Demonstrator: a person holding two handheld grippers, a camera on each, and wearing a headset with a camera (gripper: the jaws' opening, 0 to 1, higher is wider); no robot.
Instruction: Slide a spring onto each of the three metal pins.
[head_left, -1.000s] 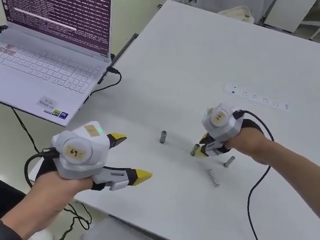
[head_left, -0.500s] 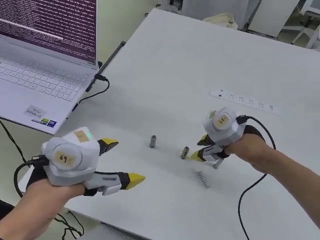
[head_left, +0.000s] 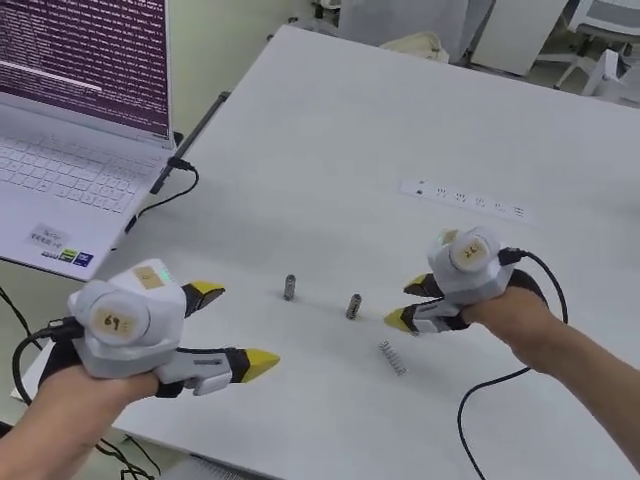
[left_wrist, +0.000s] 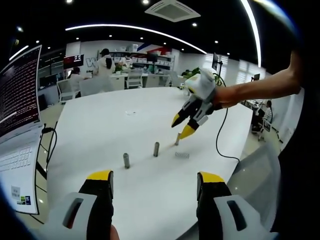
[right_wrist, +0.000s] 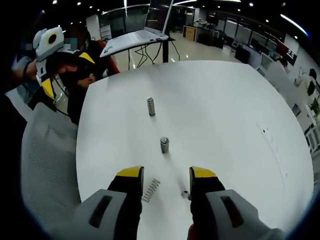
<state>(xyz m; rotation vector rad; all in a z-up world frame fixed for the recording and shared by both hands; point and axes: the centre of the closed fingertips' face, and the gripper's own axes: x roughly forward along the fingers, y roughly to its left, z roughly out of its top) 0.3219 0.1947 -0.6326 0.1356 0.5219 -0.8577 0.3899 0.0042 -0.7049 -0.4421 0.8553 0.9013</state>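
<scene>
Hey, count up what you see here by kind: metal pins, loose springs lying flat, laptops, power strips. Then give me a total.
Metal pins: 3
Loose springs lying flat: 1
Laptops: 1
Power strips: 1
Total: 6

An open laptop (head_left: 70, 170) sits at the white table's (head_left: 330, 130) left edge with a black cable (head_left: 178, 163) plugged into it, and a white power strip (head_left: 462, 199) lies well apart.
</scene>
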